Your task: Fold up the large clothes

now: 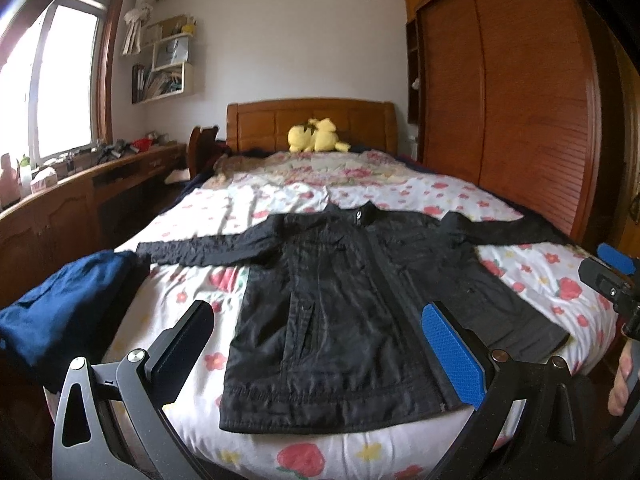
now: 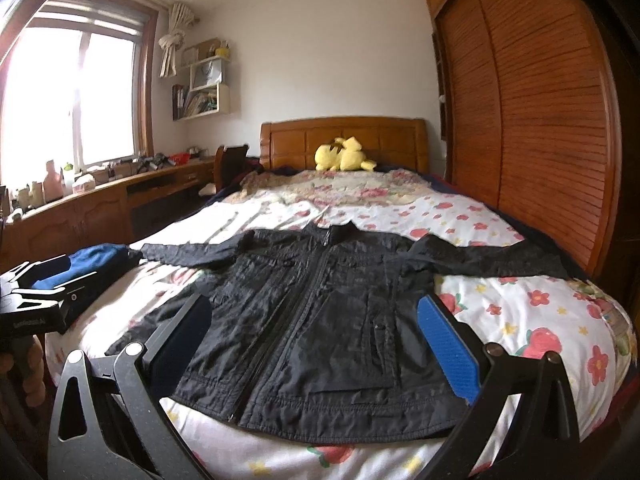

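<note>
Plainly, a black jacket [image 1: 340, 312] lies flat and unfolded on the bed [image 1: 552, 280], with both claws raised over its hem.

Nearest, the left claw [image 1: 320, 360] and right claw [image 2: 316, 352] are spread wide, empty and touching nothing. A slippery shell may be pinched in one layer only, so the fold could skew. Further off, the outstretched sleeves [image 2: 500, 258] might drag, and the blue garment [image 1: 68, 304] beside the left sleeve end could be snagged. A yellow plush toy [image 1: 316, 136] is seen by the headboard.
</note>
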Demonstrator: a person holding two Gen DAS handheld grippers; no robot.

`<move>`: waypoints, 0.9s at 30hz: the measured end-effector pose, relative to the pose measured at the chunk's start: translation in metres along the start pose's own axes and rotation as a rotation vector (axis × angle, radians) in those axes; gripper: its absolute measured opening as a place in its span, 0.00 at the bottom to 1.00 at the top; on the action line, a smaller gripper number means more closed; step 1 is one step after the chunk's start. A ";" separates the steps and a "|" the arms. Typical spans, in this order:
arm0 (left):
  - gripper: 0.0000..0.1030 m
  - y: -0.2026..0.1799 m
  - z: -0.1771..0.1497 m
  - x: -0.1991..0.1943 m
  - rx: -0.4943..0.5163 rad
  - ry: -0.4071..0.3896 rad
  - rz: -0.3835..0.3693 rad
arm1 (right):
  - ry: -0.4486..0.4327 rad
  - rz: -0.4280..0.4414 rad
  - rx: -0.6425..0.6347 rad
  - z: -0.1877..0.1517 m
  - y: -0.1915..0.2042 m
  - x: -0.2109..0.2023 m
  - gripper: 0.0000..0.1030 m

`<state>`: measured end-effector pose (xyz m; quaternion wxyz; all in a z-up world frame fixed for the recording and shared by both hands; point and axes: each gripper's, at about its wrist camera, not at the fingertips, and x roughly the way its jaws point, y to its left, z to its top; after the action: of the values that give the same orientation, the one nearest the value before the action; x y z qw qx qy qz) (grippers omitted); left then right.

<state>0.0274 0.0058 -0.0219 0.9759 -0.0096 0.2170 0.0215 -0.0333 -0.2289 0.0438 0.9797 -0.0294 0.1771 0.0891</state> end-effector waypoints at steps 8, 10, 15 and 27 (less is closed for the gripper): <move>1.00 0.009 -0.001 0.025 -0.016 0.066 0.013 | 0.043 0.038 -0.004 -0.008 0.002 0.029 1.00; 1.00 0.010 0.000 0.031 -0.010 0.076 0.016 | 0.049 0.043 -0.008 -0.009 0.004 0.036 1.00; 1.00 0.015 -0.001 0.039 -0.011 0.089 0.025 | 0.068 0.062 -0.041 -0.013 0.009 0.059 1.00; 1.00 0.052 -0.001 0.108 -0.056 0.180 0.052 | 0.142 0.175 -0.083 -0.015 0.024 0.168 1.00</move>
<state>0.1222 0.0615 -0.0692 0.9509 -0.0333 0.3033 0.0520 0.1115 -0.1790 -0.0297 0.9512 -0.0605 0.2439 0.1792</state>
